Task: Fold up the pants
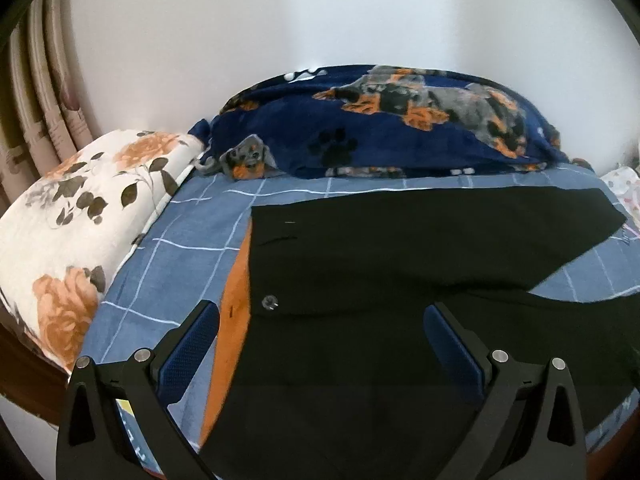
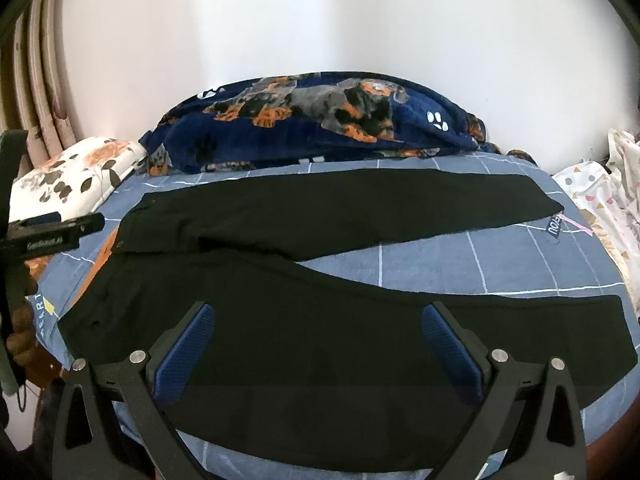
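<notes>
The black pants [image 2: 320, 320] lie spread flat on the bed [image 2: 440, 264], which wears a blue sheet crossed by thin white lines. Their two legs run out to the right and part in a V, so a wedge of blue sheet shows between them. The waistband [image 1: 256, 264] sits at the left end of the pants, with a small metal button [image 1: 270, 302] on it and an orange lining [image 1: 234, 300] showing along its edge.

Behind the pants, against the white wall [image 2: 320, 20], lies a heaped navy blanket [image 2: 320, 120] printed with dogs and paw marks. To the left of the pants rests a white pillow [image 1: 80, 208] with orange flowers, and beyond that hang pale curtains [image 1: 36, 112]. To the right of the pants, off the edge of the bed, sits a crumpled white cloth [image 2: 600, 200] with small coloured shapes.

The left hand-held gripper [image 1: 320, 344] hovers over the waist end of the pants, its blue-padded fingers [image 1: 188, 352] spread wide with nothing between them. The right hand-held gripper [image 2: 320, 344] hangs over the near leg of the pants, likewise spread wide and empty. In the right wrist view the left hand-held gripper appears side-on at the far left of the pants.
</notes>
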`<state>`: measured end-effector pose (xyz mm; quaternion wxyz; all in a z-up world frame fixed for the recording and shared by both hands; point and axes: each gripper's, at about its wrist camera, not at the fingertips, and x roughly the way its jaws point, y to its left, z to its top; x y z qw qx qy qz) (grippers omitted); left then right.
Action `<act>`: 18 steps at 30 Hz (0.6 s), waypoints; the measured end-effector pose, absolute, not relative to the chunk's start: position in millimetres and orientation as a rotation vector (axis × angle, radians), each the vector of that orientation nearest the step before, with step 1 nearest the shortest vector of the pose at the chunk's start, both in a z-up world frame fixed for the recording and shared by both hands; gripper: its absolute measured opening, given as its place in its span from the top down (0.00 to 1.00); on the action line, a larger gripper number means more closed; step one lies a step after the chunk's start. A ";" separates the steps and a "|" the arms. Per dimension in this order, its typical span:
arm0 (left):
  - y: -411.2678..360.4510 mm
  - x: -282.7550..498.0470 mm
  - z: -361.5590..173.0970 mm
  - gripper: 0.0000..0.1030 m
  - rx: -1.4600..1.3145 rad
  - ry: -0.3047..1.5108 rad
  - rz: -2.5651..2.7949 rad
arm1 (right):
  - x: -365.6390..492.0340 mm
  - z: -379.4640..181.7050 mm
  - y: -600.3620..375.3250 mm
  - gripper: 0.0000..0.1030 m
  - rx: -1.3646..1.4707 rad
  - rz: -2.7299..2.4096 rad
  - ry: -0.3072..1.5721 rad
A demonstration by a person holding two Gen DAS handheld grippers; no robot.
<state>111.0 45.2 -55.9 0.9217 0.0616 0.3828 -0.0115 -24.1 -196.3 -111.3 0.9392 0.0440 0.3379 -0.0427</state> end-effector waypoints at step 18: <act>151.2 253.0 -108.0 0.23 -0.045 0.951 -0.115 | -5.7 -127.1 -184.1 0.00 0.067 -0.053 0.739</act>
